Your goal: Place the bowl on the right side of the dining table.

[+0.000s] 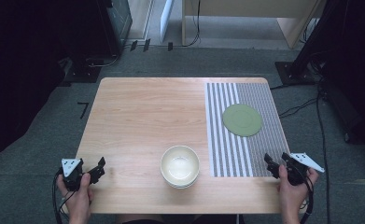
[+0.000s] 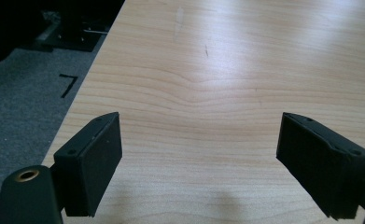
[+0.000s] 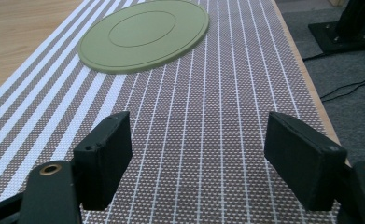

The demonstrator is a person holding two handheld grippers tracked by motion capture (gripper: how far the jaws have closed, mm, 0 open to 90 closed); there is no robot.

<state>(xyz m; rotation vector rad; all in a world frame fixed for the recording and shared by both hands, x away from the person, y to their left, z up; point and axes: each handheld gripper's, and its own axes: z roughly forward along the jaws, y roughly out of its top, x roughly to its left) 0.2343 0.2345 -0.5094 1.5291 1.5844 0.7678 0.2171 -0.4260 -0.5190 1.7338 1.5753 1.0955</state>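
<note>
Flanking bowl [image 1: 180, 166] at table's [image 1: 138, 112] near edge, L hand-held gripper [image 1: 98, 168] & R hand-held gripper [image 1: 274, 164] w/ jaws apart, empty.

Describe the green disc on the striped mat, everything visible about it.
The green disc is a flat, round, matte olive-green piece, looking like a coaster or shallow plate, with a thin groove near its rim and an inner ring around the centre. It lies flat on the far half of the striped placemat, touching nothing else. The right gripper, jaws open, sits at the mat's near edge, well short of it.
</note>
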